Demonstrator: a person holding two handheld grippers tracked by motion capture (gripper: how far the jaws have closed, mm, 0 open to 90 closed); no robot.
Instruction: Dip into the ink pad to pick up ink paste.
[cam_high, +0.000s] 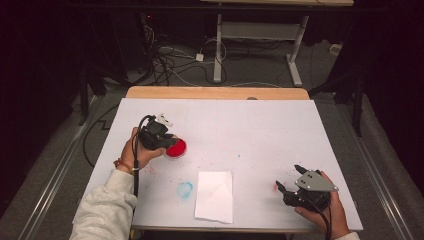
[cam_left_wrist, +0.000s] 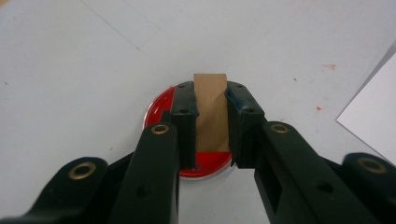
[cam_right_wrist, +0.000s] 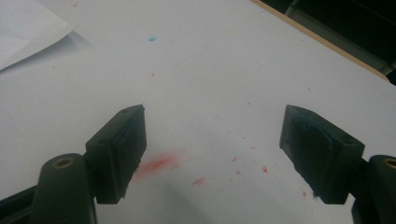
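We see the left gripper (cam_left_wrist: 211, 126) with fingers (cam_left_wrist: 185, 116) clamped on a wooden block (cam_left_wrist: 211, 112) over a red dish (cam_high: 177, 148) on the table (cam_high: 260, 130), right gripper (cam_right_wrist: 212, 154) spread wide and empty above red smears (cam_right_wrist: 156, 164), white paper (cam_high: 214, 196) between them, blue smudge (cam_high: 184, 189) beside it.

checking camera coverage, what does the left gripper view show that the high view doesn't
Left gripper view alone: a wooden block clamped between the left hand-held gripper's two black jaws, standing over the red dish.

High view alone: the right hand-held gripper with its jaws apart near the table's right edge, a blue smear, the person's hands and a grey sleeve, the wooden table edge, and cables on the floor.

Both: the red dish, the white table cover, the sheet of white paper and scattered red specks.
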